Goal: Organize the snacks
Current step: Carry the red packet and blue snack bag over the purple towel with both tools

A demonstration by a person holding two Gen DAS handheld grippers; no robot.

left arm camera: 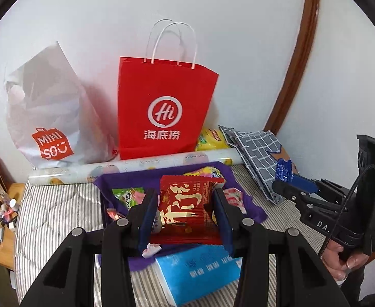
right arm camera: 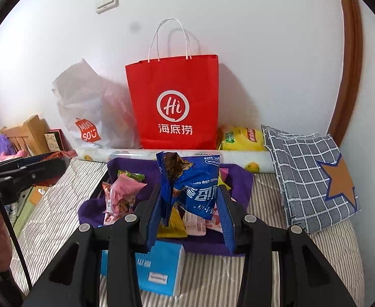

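My left gripper (left arm camera: 185,204) is shut on a red snack packet (left arm camera: 185,209) with gold characters, held above a purple-lined box (left arm camera: 115,179) of mixed snacks. My right gripper (right arm camera: 190,204) is shut on a blue cookie packet (right arm camera: 195,181), held over the same purple box (right arm camera: 238,179), which holds pink (right arm camera: 122,192), green and yellow snacks. The right gripper also shows at the right of the left wrist view (left arm camera: 290,179) with the blue packet (left arm camera: 283,170). A red paper bag (left arm camera: 164,107) stands behind the box against the wall.
A white MINISO plastic bag (left arm camera: 51,117) leans left of the red bag. A patterned roll (left arm camera: 136,165) lies behind the box. A yellow packet (right arm camera: 241,138) and checked grey cloth (right arm camera: 308,174) lie right. A blue tissue pack (left arm camera: 197,268) lies in front. Striped bedding (right arm camera: 315,268) covers the surface.
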